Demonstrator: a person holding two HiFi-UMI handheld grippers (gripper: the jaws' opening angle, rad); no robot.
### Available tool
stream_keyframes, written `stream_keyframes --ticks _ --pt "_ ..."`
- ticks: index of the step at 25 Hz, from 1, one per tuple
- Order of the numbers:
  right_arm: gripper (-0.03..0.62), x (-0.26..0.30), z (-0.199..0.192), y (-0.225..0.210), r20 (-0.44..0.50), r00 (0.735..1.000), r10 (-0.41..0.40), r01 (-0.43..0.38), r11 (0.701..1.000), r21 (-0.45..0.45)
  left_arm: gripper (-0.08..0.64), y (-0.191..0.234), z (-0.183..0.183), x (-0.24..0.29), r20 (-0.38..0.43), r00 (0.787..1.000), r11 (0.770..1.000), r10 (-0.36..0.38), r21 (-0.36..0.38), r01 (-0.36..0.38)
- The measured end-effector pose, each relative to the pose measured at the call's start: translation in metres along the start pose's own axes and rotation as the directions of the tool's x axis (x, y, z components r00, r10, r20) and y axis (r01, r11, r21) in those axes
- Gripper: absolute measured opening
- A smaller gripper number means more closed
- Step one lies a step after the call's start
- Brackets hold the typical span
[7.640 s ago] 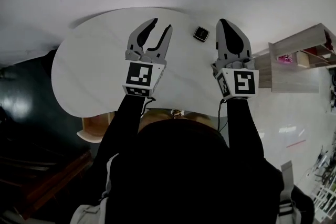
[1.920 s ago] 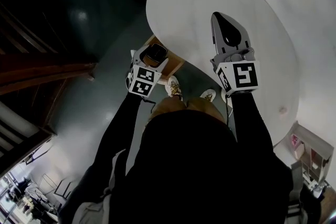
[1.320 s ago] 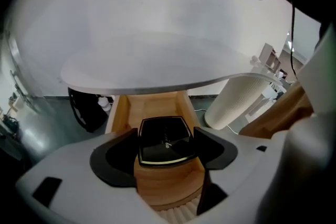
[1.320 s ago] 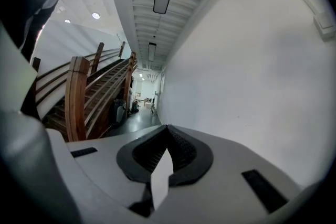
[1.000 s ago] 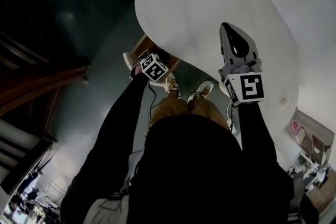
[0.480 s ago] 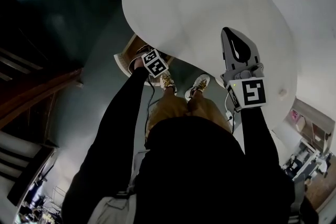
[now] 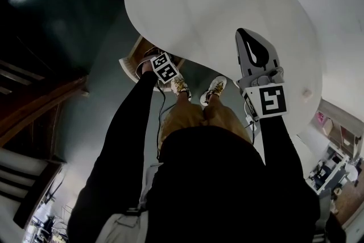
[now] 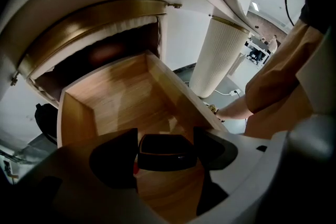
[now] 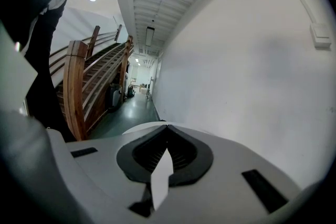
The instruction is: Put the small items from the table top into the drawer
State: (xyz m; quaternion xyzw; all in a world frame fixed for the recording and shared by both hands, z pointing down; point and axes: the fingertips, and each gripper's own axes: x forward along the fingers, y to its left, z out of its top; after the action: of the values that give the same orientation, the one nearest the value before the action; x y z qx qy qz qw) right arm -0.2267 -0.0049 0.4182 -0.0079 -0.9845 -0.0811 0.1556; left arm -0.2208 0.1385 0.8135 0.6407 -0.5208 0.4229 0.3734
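Left gripper view, black item [image 8: 167, 152] gripped in jaws, drawer [image 8: 113, 94] beneath

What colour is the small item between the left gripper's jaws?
The item is black; the left gripper view shows it best.

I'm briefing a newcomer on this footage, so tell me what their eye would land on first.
The left hand-held gripper grips a small dark item just above the floor of the open wooden drawer. The drawer is pulled out from under the white table top. The right hand-held gripper hangs over that table top with its jaws together and nothing between them.
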Motion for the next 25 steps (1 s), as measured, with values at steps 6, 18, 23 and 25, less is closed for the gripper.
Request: stream_keyframes --ticks 6,18,23,25 --pt "0.026 0.0 0.006 0.005 0.028 1.0 0.005 -0.005 1.0 0.015 0.349 0.0 0.004 -0.007 0.007 1.0 1.0 0.013 0.023 -0.013" --pt "0.026 -0.008 0.008 0.015 0.045 0.998 0.036 -0.035 0.999 -0.008 0.35 0.004 -0.006 -0.031 -0.002 0.999 0.998 0.05 0.037 -0.05" --pt "0.026 -0.009 0.005 0.017 0.045 0.998 0.047 -0.046 0.999 -0.006 0.349 0.001 -0.005 -0.049 0.012 0.996 0.996 0.085 0.031 -0.086" --pt "0.026 -0.009 0.008 0.018 0.063 0.997 0.048 -0.049 0.999 0.005 0.349 0.001 0.002 -0.064 0.044 0.993 0.994 0.113 0.005 -0.113"
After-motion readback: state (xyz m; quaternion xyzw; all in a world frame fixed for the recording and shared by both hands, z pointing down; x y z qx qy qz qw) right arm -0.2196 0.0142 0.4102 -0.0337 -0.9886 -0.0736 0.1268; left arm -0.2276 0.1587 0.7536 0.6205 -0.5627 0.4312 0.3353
